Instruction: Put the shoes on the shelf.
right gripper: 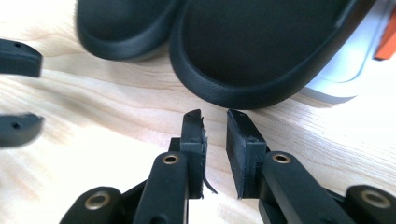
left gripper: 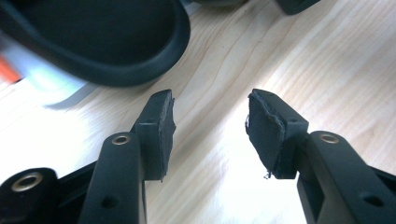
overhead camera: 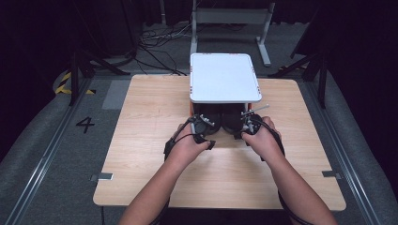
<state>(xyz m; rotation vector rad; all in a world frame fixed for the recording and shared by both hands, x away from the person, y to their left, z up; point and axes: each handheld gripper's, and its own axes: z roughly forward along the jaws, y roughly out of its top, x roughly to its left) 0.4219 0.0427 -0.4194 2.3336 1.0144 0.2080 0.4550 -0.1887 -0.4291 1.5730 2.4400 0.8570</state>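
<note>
- Both grippers sit close together at the middle of the wooden table (overhead camera: 141,140), just in front of a white shelf-like stand (overhead camera: 224,77) with a flat top.
- Left gripper (left gripper: 210,128): its jaws stand well apart with only bare wood between the pads, which press on nothing. In the high view this gripper (overhead camera: 202,125) lies at the left shoe's near end, held in the person's left hand (overhead camera: 187,149).
- Right gripper (right gripper: 215,140): its jaws are parted by a narrow slit, with table grain showing through the gap and nothing clamped. In the high view it (overhead camera: 248,124) lies at the right shoe's near end, held in the right hand (overhead camera: 262,140).
- Two black shoes rest side by side on the table, tucked under the front edge of the stand, their rounded ends towards the person.
- Left shoe (overhead camera: 211,119): the left gripper view shows its dark rounded rim (left gripper: 93,42) at upper left, ahead of the open jaws and apart from them.
- Right shoe (overhead camera: 233,118): the right gripper view shows it (right gripper: 266,46) just ahead of the jaw tips, near but not touching, with the other shoe (right gripper: 121,28) beside it.
- An orange mark (right gripper: 386,44) and the stand's pale base show at the far right edge of the right gripper view.
- Tips of the other gripper (right gripper: 18,88) appear blurred at the left edge of the right gripper view.
</note>
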